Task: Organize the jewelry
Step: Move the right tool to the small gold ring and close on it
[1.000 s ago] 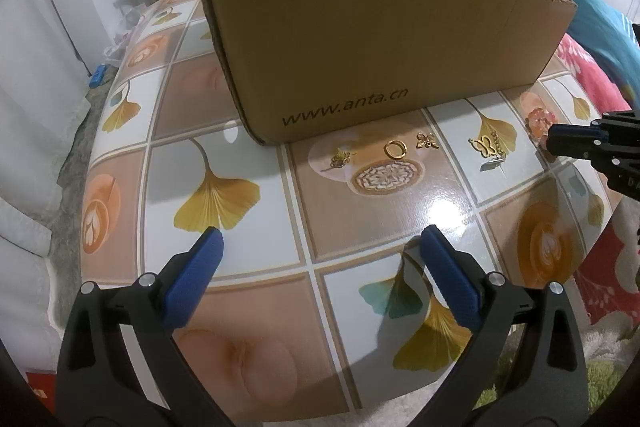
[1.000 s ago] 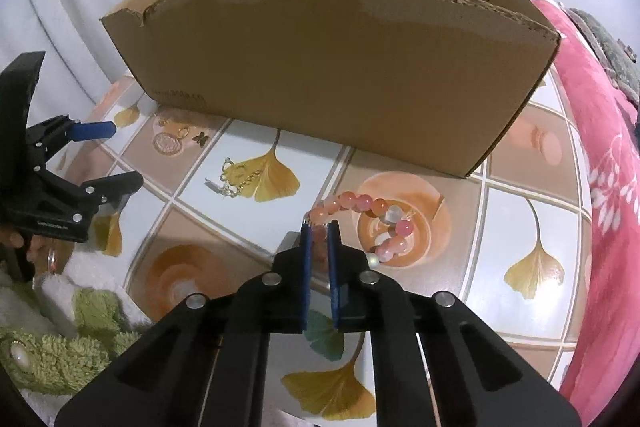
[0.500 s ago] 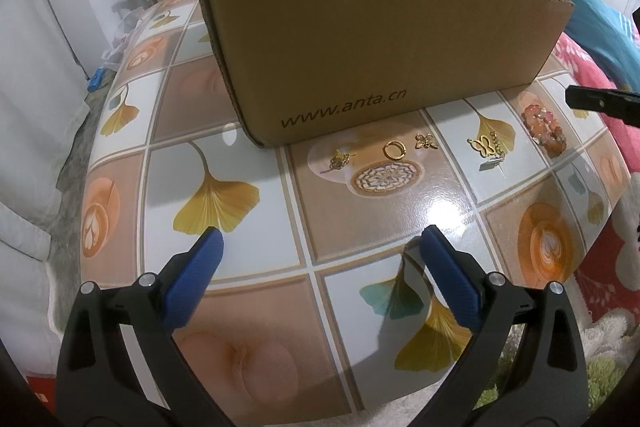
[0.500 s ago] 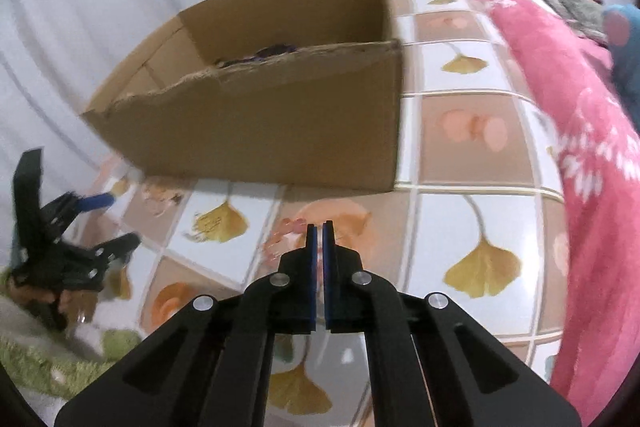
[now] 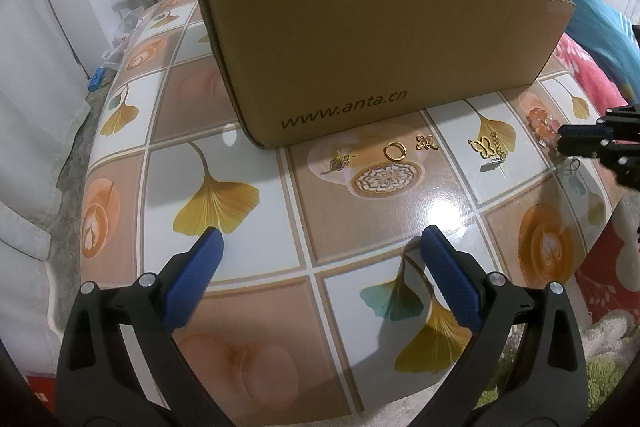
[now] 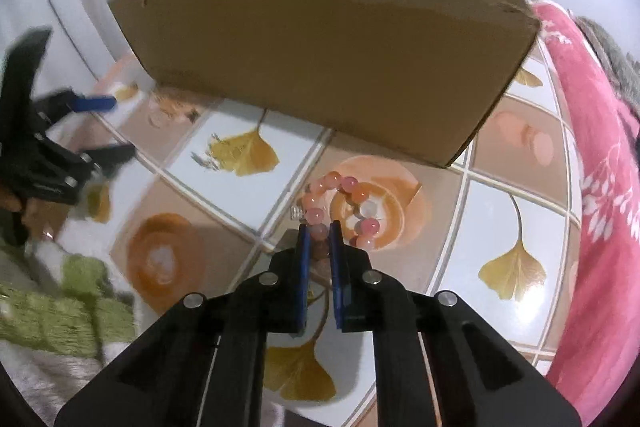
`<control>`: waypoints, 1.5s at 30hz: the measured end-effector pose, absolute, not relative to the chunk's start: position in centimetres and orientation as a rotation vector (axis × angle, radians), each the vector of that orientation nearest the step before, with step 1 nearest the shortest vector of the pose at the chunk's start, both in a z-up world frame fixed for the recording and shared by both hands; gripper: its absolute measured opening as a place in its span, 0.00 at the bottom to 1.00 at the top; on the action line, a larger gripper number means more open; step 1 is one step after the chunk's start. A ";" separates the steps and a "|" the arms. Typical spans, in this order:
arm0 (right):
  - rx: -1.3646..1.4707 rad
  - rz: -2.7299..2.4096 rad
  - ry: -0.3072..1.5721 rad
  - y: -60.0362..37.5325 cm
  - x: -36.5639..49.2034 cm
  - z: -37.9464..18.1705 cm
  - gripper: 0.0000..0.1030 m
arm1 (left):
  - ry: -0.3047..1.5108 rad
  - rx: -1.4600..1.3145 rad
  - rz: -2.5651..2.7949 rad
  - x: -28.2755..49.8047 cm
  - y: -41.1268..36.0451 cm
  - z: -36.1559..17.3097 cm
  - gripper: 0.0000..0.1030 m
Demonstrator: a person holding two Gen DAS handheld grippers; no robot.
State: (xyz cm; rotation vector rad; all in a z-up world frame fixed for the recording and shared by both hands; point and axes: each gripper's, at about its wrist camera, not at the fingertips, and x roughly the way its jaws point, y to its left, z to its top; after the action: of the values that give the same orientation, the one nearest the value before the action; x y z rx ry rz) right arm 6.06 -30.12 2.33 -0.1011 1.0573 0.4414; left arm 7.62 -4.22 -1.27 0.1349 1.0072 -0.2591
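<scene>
My right gripper [image 6: 319, 233], jaws just widened, clamps the bead bracelet [image 6: 346, 205]; lift vertically, then clear the cardboard box [image 6: 320, 67] rim.

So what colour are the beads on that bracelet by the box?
Pink to orange-red, with one pale whitish bead; the bead bracelet shows best in the right wrist view.

Box [image 5: 360, 39]: on the table [image 5: 280, 235], at 12 o'clock in the left wrist view.
Small pieces: before the box, in a row from the ring [image 5: 396, 151] toward 3 o'clock to the butterfly clasp [image 5: 486, 147].
Bead bracelet [image 6: 340, 203]: on the table at the row's 3 o'clock end, before the box's corner.
</scene>
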 end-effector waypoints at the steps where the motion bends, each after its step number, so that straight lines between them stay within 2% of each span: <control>1: -0.046 0.447 1.051 -30.8 6.2 2.7 0.10 | 1.008 0.134 -0.259 7.6 -4.2 -1.3 0.93; 7: 0.331 0.457 0.981 -36.1 7.0 4.7 0.10 | 1.008 0.135 -0.260 7.6 -4.2 -1.3 0.93; 10: 0.416 0.422 0.907 -38.4 7.2 6.7 0.10 | 1.008 0.135 -0.259 7.6 -4.2 -1.3 0.93; 16: 0.174 0.264 0.825 -38.2 7.0 9.1 0.10 | 1.006 0.134 -0.258 7.6 -4.2 -1.3 0.93; 21: -0.068 0.209 0.940 -34.1 8.0 4.5 0.10 | 1.008 0.135 -0.258 7.8 -4.1 -1.4 0.93; 25: -0.006 0.256 1.021 -33.4 7.8 2.6 0.11 | 1.010 0.135 -0.257 7.9 -4.1 -1.4 0.93; 27: 0.016 0.248 0.996 -34.0 7.4 3.5 0.19 | 1.010 0.136 -0.259 8.0 -4.1 -1.4 0.93; 28: 0.043 0.236 0.974 -34.7 7.2 4.3 0.34 | 1.009 0.135 -0.258 8.0 -4.1 -1.4 0.93; 29: 0.083 0.230 0.946 -35.5 6.8 5.2 0.43 | 1.008 0.136 -0.260 8.0 -4.1 -1.4 0.93; 31: 0.148 0.239 0.923 -36.6 6.6 6.0 0.44 | 1.007 0.137 -0.262 8.0 -4.1 -1.4 0.93; 33: 0.180 0.227 0.933 -37.3 6.4 6.2 0.50 | 1.008 0.136 -0.261 8.1 -4.1 -1.5 0.93; 37: 0.131 0.125 0.993 -36.8 6.2 4.7 0.70 | 1.007 0.136 -0.257 7.9 -4.2 -1.5 0.93; 42: 0.049 -0.060 1.073 -36.8 6.5 2.0 0.73 | 1.015 0.134 -0.248 7.8 -4.4 -1.5 0.93; 45: 0.042 -0.069 1.081 -37.0 6.4 1.6 0.78 | 1.022 0.132 -0.241 7.8 -4.4 -1.5 0.93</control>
State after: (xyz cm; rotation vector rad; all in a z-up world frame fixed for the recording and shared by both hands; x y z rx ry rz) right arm 6.37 -36.97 1.58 0.0419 1.0809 -0.0685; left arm 7.84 -4.45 -1.46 0.1319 1.0216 -0.2413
